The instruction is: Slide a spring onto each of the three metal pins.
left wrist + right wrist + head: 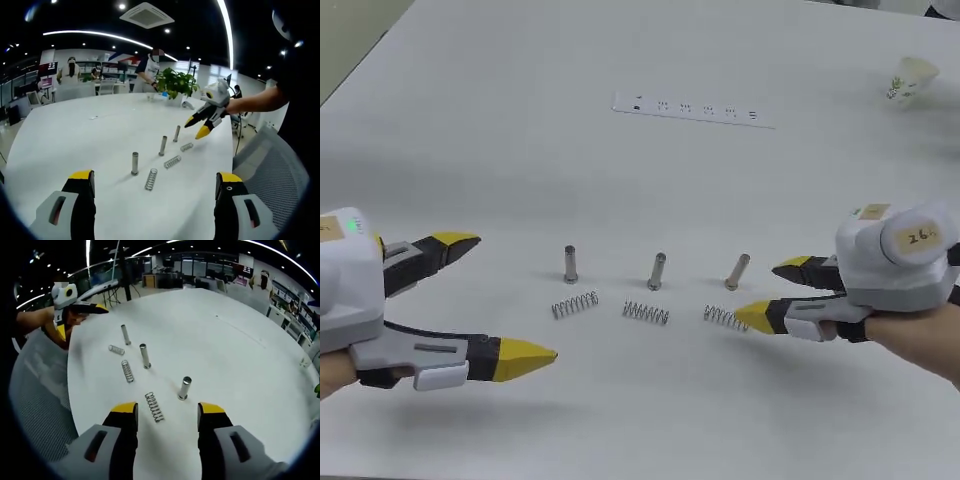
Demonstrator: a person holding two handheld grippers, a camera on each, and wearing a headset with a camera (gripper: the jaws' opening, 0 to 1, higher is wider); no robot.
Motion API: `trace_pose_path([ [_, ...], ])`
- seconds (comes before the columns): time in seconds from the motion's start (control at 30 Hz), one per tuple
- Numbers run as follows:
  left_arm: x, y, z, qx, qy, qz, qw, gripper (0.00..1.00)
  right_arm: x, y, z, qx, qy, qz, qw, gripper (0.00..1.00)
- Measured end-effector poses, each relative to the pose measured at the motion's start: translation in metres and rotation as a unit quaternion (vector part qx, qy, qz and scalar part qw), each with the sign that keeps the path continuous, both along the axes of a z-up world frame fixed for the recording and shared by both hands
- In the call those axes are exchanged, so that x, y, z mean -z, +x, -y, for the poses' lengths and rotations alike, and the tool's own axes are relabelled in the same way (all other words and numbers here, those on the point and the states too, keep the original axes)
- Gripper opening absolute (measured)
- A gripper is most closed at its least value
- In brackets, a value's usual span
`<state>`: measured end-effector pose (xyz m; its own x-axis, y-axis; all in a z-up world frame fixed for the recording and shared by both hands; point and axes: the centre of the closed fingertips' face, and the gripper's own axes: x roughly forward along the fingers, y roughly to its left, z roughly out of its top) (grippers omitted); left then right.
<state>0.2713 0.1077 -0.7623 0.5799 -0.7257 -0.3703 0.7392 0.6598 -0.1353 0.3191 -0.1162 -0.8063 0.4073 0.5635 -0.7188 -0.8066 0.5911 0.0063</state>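
Right ahead of my right tool (768, 292), between its spread yellow-tipped jaws, the nearest small coiled steel spring (154, 406) lies flat on the white tabletop (650, 180). Its long axis runs pretty much along the tool's own line, so closing should pinch it across the coil, I reckon. Its short upright grey metal pin (184, 388) stands just beyond. My left tool (505, 297) is spread too, holding nothing, and well apart from that spring, so the right one's the obvious pick.
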Motion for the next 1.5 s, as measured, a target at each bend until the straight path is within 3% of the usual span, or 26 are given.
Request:
trace_pose_path([
  [0.4,-0.001,-0.002,0.001,0.002,-0.001,0.0,1.0,0.98,0.008,-0.015,-0.012,-0.053,-0.018,-0.016,0.9983,0.37],
  [0.6,-0.001,-0.003,0.0,0.004,-0.003,0.001,1.0,0.98,0.018,-0.02,-0.014,-0.09,-0.052,-0.016,0.9945,0.31],
  [1.07,-0.001,-0.007,0.0,0.009,-0.009,-0.002,0.9999,0.98,0.029,-0.015,-0.021,-0.118,-0.079,-0.025,0.9896,0.23],
  [1.23,-0.001,-0.009,0.001,0.013,-0.009,-0.001,0.9999,0.98,0.038,-0.017,-0.02,-0.134,-0.101,-0.034,0.9851,0.2],
  [1.5,0.0,-0.013,0.002,0.016,-0.011,-0.004,0.9998,0.98,0.045,-0.016,-0.019,-0.143,-0.117,-0.041,0.9818,0.17],
])
